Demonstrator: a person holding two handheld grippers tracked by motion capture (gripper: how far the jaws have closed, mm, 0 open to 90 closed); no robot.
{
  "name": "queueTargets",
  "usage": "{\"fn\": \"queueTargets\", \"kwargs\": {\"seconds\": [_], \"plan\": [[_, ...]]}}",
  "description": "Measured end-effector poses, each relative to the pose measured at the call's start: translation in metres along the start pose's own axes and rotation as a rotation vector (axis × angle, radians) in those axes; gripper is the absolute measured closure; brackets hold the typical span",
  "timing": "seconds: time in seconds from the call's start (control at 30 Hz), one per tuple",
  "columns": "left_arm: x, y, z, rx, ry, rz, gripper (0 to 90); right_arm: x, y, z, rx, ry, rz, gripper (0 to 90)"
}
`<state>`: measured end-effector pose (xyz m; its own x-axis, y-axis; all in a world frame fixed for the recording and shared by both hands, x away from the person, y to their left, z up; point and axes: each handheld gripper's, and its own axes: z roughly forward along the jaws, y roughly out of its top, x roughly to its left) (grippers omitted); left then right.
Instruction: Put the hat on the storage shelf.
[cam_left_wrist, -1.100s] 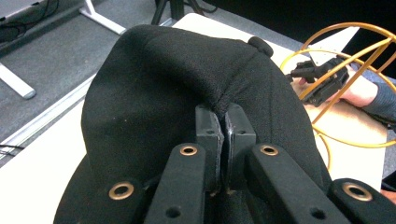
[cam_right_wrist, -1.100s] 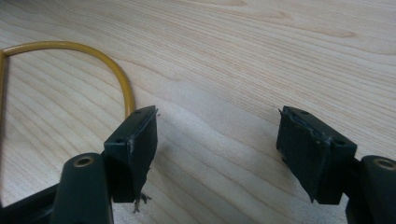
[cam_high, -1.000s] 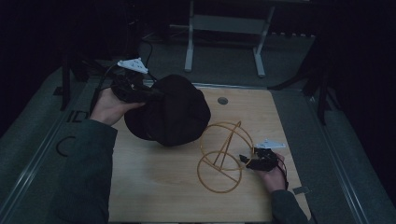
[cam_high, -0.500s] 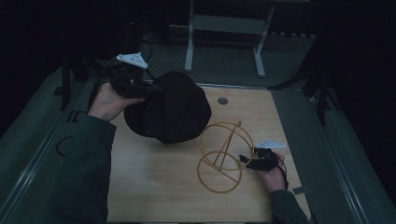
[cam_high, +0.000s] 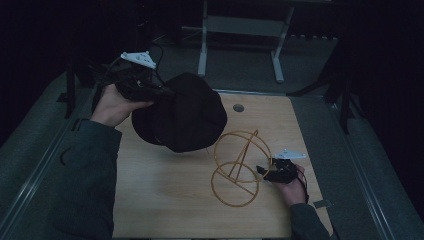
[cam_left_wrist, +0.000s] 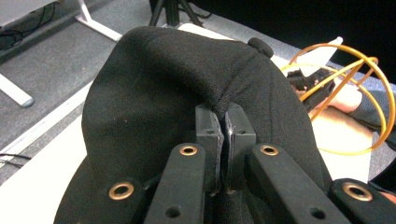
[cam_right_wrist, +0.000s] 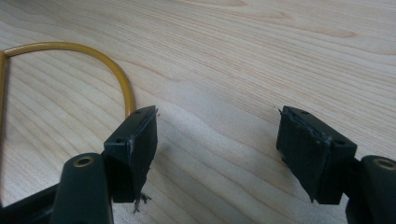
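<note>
**Hat lifted, stand not yet dressed**

Wooden table (cam_high: 165, 200) under everything, mostly bare. Black hat (cam_high: 180, 120) held up above its far left part, beside and above the yellow wire stand (cam_high: 239, 167), not yet on it. Left gripper (cam_left_wrist: 225, 122) pinched tight on a fold of hat fabric. Right gripper (cam_right_wrist: 217, 154) low at the stand's base ring, jaws wide apart, gripping nothing. Lifting apparently done; carrying over and settling onto the stand probably left.
</note>
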<state>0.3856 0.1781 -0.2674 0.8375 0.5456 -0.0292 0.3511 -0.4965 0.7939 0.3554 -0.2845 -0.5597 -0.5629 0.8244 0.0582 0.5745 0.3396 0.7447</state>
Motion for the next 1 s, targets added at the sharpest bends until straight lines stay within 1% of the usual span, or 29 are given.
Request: {"fn": "queueTargets", "kwargs": {"seconds": [0.4,0.5,0.87,1.0], "plan": [[0.0012,0.0053,-0.0041,-0.024,-0.005,-0.018,86.3,-0.0005,0.0000,-0.0002,0.001,0.002,0.001,28.8],[0.0012,0.0064,-0.0046,-0.034,-0.010,-0.028,86.3,-0.0004,0.0000,-0.0002,0.001,0.002,0.001,28.8],[0.0002,0.0089,-0.0070,-0.049,-0.021,-0.040,86.3,-0.0003,0.0005,0.0003,0.001,0.002,0.001,28.7],[-0.0005,0.0100,-0.0076,-0.056,-0.020,-0.051,86.3,-0.0004,0.0009,0.0009,0.001,0.002,0.001,28.6]]}}
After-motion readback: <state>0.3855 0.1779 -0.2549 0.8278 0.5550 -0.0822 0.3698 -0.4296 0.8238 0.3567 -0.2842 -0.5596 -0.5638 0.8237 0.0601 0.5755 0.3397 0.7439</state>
